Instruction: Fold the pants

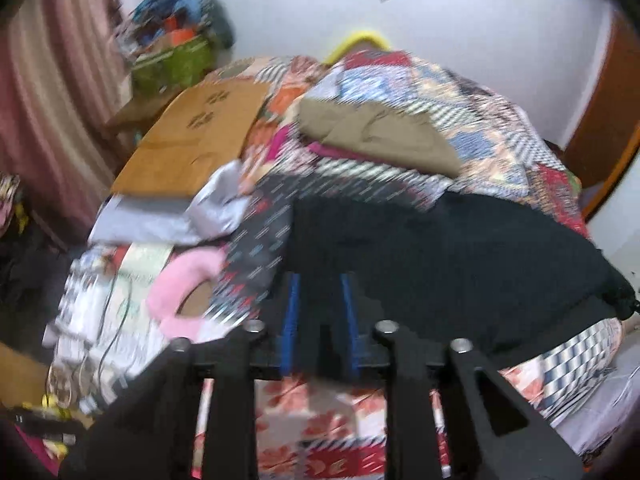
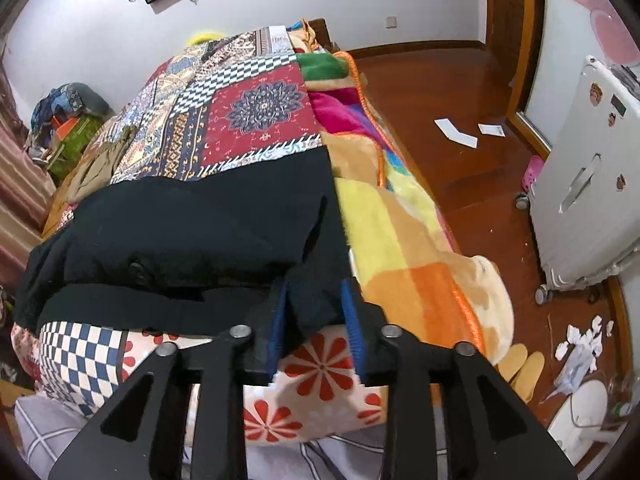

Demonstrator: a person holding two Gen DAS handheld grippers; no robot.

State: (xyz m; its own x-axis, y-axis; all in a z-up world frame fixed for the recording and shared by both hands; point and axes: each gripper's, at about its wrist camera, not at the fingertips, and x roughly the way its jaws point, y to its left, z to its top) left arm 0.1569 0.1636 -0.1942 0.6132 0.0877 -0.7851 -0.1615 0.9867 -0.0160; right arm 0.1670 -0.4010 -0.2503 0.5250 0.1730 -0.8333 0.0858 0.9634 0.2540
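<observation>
The black pants (image 2: pixel 188 232) lie folded across the near end of the bed, on a patchwork quilt (image 2: pixel 256 112) of red, blue and checked squares, their right edge running along the bed's right side. A striped fleece blanket (image 2: pixel 404 236) in yellow and orange hangs over that right side, down toward the red-brown wood floor (image 2: pixel 460 92).

The right gripper (image 2: pixel 316 308) sits at the near right corner of the pants with its blue pads parted a little; a fold of black cloth lies between them, and the pads do not visibly press on it. The left gripper (image 1: pixel 320 300) hangs over the near edge of the pants (image 1: pixel 440 248), its fingers slightly apart with only dark fabric seen behind the gap; that view is blurred.

Farther up the bed lies a folded olive garment (image 1: pixel 380 136). Along the left edge rest a flat cardboard box (image 1: pixel 192 136) and a pink ring cushion (image 1: pixel 180 292). A white suitcase (image 2: pixel 588 172) stands on the floor to the right, with scraps of paper (image 2: pixel 456 132) scattered nearby. The walls are white, and a pink curtain (image 1: pixel 52 92) hangs at the left.
</observation>
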